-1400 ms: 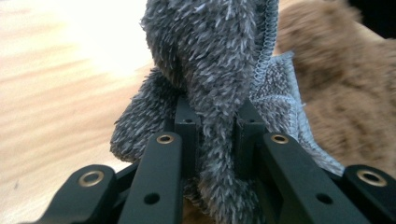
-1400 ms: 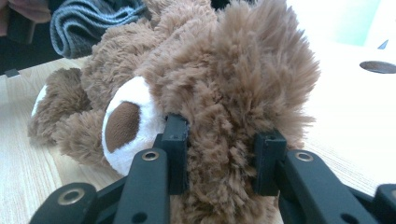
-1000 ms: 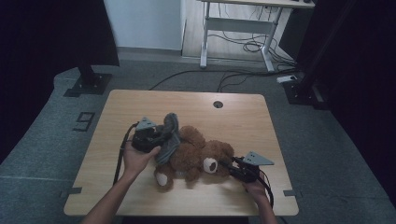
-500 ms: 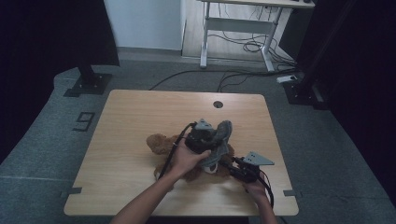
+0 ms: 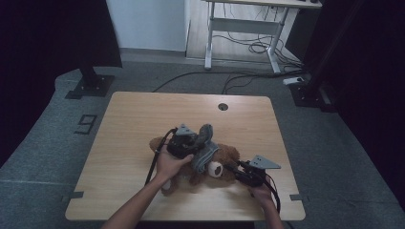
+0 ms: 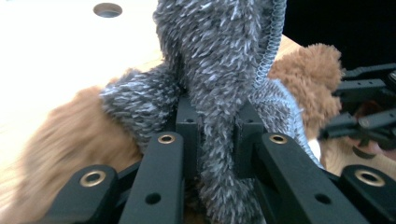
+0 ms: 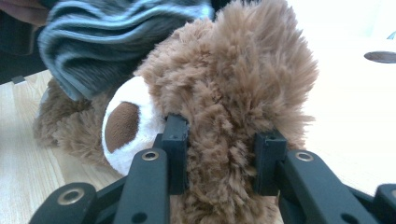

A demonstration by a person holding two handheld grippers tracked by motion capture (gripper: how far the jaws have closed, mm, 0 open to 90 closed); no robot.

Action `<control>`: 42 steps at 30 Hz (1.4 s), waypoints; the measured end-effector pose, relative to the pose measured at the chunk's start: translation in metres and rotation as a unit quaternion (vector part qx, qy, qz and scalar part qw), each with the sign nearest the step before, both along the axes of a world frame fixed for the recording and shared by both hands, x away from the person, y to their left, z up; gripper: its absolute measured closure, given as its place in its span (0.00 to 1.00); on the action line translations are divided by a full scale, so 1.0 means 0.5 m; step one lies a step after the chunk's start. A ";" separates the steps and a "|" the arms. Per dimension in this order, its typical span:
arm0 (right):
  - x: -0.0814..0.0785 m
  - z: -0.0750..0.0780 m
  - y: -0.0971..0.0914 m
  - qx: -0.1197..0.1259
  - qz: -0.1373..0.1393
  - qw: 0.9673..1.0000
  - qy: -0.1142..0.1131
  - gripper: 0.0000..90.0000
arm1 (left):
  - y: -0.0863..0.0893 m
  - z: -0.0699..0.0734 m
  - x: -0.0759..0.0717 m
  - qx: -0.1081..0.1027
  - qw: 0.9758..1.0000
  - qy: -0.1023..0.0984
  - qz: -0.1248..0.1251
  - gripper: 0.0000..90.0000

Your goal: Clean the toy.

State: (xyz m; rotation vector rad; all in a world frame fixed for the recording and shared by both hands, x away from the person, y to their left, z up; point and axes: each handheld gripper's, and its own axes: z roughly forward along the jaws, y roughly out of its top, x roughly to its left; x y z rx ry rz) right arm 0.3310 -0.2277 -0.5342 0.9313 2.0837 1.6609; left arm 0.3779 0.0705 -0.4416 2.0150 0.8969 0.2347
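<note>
Now the left hand-held gripper [image 5: 191, 143], pinching the grey knit scarf [image 6: 219, 93], has swung from the teddy bear's [image 5: 222, 167] far left side to over its middle, so the scarf drapes onto its head. The right hand-held gripper [image 5: 241, 172] stays clamped on the bear's head, pinning it on the bench [image 5: 143, 114]. Wrapping looks underway.

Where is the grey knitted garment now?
In the high view the grey garment lies over the brown teddy bear near the table's middle, clamped in the left gripper.
</note>
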 end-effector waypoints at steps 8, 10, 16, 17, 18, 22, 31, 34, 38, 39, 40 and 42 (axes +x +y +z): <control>0.000 -0.002 -0.002 0.004 -0.002 1.000 0.002 0.72 | 0.090 0.010 -0.003 0.004 0.999 -0.020 0.046 0.85; 0.001 -0.002 -0.002 0.004 -0.001 1.000 0.002 0.72 | 0.118 0.008 0.005 0.002 0.998 -0.017 0.062 0.85; 0.001 -0.004 -0.003 0.008 -0.001 1.000 0.003 0.72 | 0.194 -0.022 0.026 0.006 0.994 0.006 0.105 0.85; 0.001 -0.004 -0.003 0.008 -0.001 1.000 0.003 0.72 | 0.203 -0.028 0.027 0.006 0.994 0.010 0.110 0.85; 0.001 -0.004 -0.003 0.009 -0.001 1.000 0.003 0.72 | 0.211 -0.034 0.028 0.004 0.994 0.015 0.112 0.85; 0.002 -0.005 -0.003 0.011 -0.001 1.000 0.004 0.72 | 0.227 -0.039 0.029 0.009 0.992 0.015 0.124 0.85; 0.003 -0.006 -0.005 0.014 0.000 1.000 0.007 0.72 | 0.204 -0.008 0.024 -0.005 0.994 0.010 0.107 0.85; 0.002 -0.006 -0.005 0.014 -0.001 1.000 0.007 0.72 | 0.155 0.009 0.021 -0.001 0.997 0.002 0.080 0.85; 0.003 -0.006 -0.006 0.014 -0.002 1.000 0.008 0.72 | 0.087 0.024 0.018 -0.005 0.999 0.001 0.044 0.85; 0.003 -0.006 -0.006 0.014 -0.001 1.000 0.008 0.72 | 0.070 0.027 0.016 -0.005 0.999 -0.001 0.036 0.85; 0.003 -0.006 -0.006 0.014 -0.001 1.000 0.008 0.72 | 0.053 0.030 0.015 -0.003 1.000 -0.002 0.027 0.85; 0.003 -0.006 -0.006 0.014 0.000 1.000 0.007 0.72 | 0.019 0.033 0.011 0.004 1.000 -0.006 0.011 0.85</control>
